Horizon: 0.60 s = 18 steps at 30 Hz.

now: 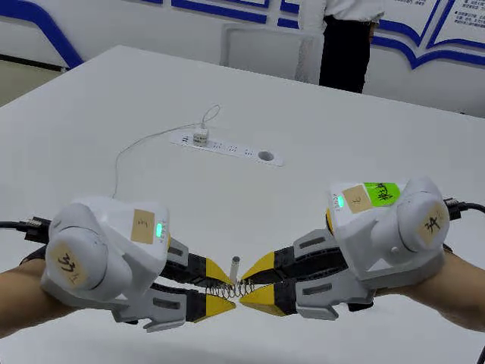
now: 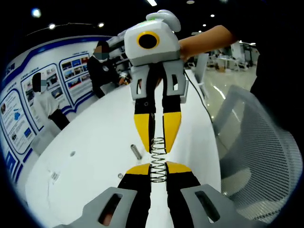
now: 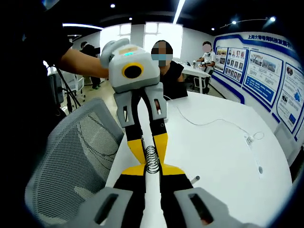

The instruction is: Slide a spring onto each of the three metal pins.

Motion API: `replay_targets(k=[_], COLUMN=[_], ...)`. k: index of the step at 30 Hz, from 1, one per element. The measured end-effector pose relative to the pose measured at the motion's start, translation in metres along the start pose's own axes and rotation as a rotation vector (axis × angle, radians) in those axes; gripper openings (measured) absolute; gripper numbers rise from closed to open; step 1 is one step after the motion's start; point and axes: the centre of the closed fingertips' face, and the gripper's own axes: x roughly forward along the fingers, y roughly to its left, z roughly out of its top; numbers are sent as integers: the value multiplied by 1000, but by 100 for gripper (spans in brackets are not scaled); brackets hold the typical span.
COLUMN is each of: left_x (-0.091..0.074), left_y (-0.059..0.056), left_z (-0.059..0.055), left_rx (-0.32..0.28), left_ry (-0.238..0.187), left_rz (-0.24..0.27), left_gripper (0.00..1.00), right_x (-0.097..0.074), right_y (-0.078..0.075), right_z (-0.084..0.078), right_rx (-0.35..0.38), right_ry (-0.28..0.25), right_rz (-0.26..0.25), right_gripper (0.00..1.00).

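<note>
Left gripper: rounded light-grey housing, grey slotted links, and black jaws ending in yellow tips. Two tan tape labels with handwritten marks sit on the housing. A green indicator light glows beside the upper label. A black cable leaves the rear.

Right gripper: same build and colours, likewise taped with tan handwritten labels. It also carries a bright green sticker with handwriting on top, and a second black cable leaves its rear.

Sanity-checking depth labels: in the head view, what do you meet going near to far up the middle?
spring gripped by left tool and right tool → metal pin → power strip → chair
</note>
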Motion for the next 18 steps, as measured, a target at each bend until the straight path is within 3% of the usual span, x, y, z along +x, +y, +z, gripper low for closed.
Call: replay_targets(k=[13,15,18], left_x=[2,4,5], left_y=[-1,-4,-4], left_z=[0,1,1], left_rx=[-54,-58,-62], left_ry=[-22,-24,-25], left_rz=[17,17,20], left_gripper=[10,11,11], right_x=[1,3,5], right_y=[4,6,7], right_z=[17,24,27], right_rx=[61,87,75], right_ry=[-80,-117,-115], right_rz=[-7,1,1], right_gripper=[10,11,11])
